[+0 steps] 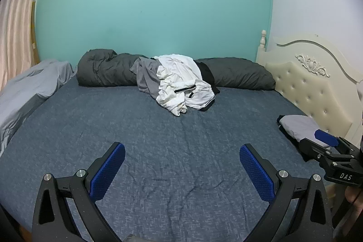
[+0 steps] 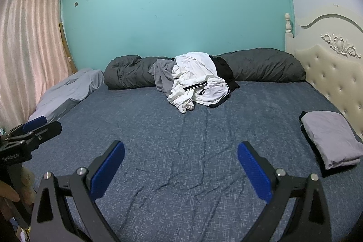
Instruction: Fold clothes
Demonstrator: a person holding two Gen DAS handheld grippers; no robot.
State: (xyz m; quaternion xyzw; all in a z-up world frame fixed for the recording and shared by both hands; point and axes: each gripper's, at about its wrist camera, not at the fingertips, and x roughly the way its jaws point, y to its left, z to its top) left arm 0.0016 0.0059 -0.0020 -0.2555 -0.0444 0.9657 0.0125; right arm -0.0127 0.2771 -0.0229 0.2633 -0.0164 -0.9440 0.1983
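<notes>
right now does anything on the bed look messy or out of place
Yes: a crumpled heap of clothes, white, grey and black, lies unfolded against the dark duvet at the far side. The folded stack by the headboard looks neat.

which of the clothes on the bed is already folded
The grey garment by the headboard, lying flat in a neat rectangle. The white one and the other grey one are crumpled in a heap.
</notes>
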